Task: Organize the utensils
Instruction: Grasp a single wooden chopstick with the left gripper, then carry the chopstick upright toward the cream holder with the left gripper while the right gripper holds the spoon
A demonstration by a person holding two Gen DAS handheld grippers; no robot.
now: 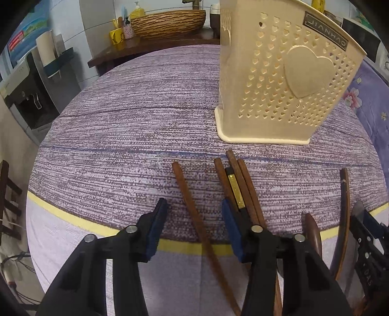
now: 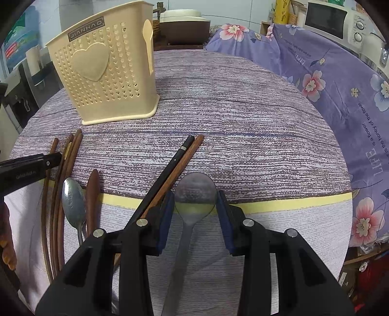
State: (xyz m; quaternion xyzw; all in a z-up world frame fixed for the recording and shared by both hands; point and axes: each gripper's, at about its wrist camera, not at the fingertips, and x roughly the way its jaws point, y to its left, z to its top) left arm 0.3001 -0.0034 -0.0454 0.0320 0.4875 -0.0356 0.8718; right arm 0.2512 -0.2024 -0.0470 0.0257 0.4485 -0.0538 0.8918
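A cream perforated utensil holder (image 1: 282, 80) with a heart stands upright on the purple tablecloth; it also shows in the right wrist view (image 2: 107, 70). My left gripper (image 1: 194, 211) is open, with a single brown chopstick (image 1: 187, 192) lying between its fingers and a bundle of chopsticks (image 1: 239, 184) by its right finger. My right gripper (image 2: 195, 201) is open, its fingers on either side of the bowl of a grey metal spoon (image 2: 194, 194) lying on the cloth. A black and a brown chopstick (image 2: 175, 167) lie just left of it.
A second metal spoon (image 2: 73, 201), a brown wooden spoon (image 2: 92, 194) and several chopsticks (image 2: 63, 175) lie at the left. A floral purple cloth (image 2: 340, 97) covers things to the right. A woven basket (image 1: 167, 21) sits on a dark counter behind.
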